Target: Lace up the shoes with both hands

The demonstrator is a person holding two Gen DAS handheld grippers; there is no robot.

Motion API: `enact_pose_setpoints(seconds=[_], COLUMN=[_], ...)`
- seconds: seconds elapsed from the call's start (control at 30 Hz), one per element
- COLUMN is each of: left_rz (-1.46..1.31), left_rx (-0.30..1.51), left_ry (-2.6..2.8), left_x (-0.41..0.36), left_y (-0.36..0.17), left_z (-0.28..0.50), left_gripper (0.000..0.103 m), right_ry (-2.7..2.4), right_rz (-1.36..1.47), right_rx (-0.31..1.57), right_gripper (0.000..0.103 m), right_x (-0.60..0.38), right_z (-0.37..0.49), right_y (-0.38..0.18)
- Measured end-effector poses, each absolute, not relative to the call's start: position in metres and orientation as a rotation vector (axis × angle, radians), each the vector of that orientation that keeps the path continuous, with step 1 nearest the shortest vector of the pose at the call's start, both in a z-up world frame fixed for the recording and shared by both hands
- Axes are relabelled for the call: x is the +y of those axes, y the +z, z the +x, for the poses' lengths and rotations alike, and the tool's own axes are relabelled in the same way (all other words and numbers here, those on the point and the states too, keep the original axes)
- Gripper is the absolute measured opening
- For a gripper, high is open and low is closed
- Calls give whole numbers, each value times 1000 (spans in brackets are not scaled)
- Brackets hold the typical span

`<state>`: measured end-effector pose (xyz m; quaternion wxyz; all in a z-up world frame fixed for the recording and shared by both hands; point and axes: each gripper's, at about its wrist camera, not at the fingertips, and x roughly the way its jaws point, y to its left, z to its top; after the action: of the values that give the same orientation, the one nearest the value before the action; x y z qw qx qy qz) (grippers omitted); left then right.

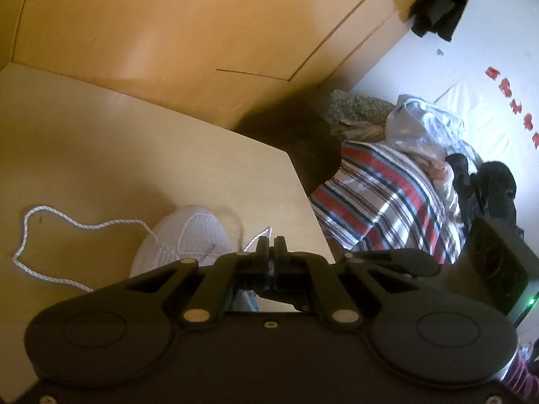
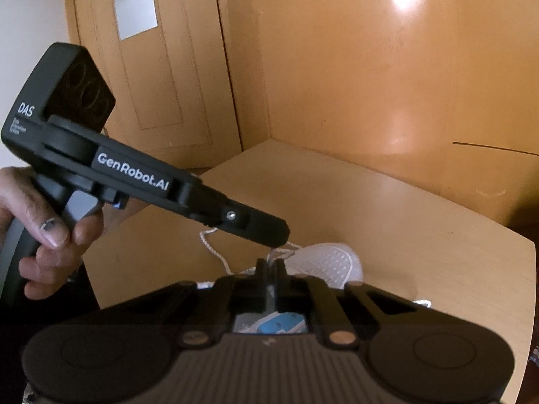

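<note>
Both hand-held gripper units fill the lower part of their own views as wide black bodies. Seen from its own camera, the left hand-held gripper [image 1: 270, 243] has its two fingers drawn almost together, with only a thin slit between them, and a strand of white lace [image 1: 84, 225] runs up to their tips; whether the lace is actually pinched there cannot be told. The right hand-held gripper [image 2: 270, 265] likewise has its fingers nearly closed, and white lace strands sit right at the tips, but the grip itself is not clear. In the right wrist view the left hand-held gripper also shows from the side, a long black tool angled downward with its nose just above the shoe, held by a person's hand [image 2: 43, 225] wrapped around the handle at the left edge. A pale wooden table [image 1: 101, 148] carries the work, backed by orange-brown wooden panels [image 1: 168, 27]. Beside the table lies a red, blue and white striped cloth [image 1: 387, 195] with a heap of other fabric behind it. On the table, close in front of both tools, rests a white mesh shoe [image 1: 192, 232] with its toe pointing away from the cameras. Its lace trails off the shoe in a loose, wavy loop across the tabletop.
</note>
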<state>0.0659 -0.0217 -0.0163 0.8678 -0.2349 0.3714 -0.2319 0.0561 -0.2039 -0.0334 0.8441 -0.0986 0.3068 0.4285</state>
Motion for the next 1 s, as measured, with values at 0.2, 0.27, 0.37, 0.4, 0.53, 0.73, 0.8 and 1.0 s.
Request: enact_pose_setpoints(seconds=[0.2,0.27,0.37,0.4,0.53,0.73,0.8,1.0], left_rz=[-451,-413,-241,-206,-68,134,169,237], left_rx=[775,770,746,753,781,813,808,796], left_ry=[-495,-494,-455,-459,-472,-488,-493,-484], left_x=[-19,-18,-21,-24,-33,-47,-51,-57], left_y=[-12,-9,2,0,-7,-19,-25,-30], left_z=[66,65,53,51,40,26,26,24], left_gripper=[0,4,29,31,31,31,19,9], right_ry=[895,890,884,884,889,893,886,883], right_rz=[-221,-225,-227,-227,-238,-282,-293,-321], right_rx=[653,676,698,706,768,849,871,910], right_gripper=[3,3,3,3,3,4,4,4], right_x=[-207,-206,-205,-204,-201,-177,-176,-166], right_z=[48,49,51,52,57,72,73,84], right_y=[-33,-31,-30,-30,-40,-56,-56,-65])
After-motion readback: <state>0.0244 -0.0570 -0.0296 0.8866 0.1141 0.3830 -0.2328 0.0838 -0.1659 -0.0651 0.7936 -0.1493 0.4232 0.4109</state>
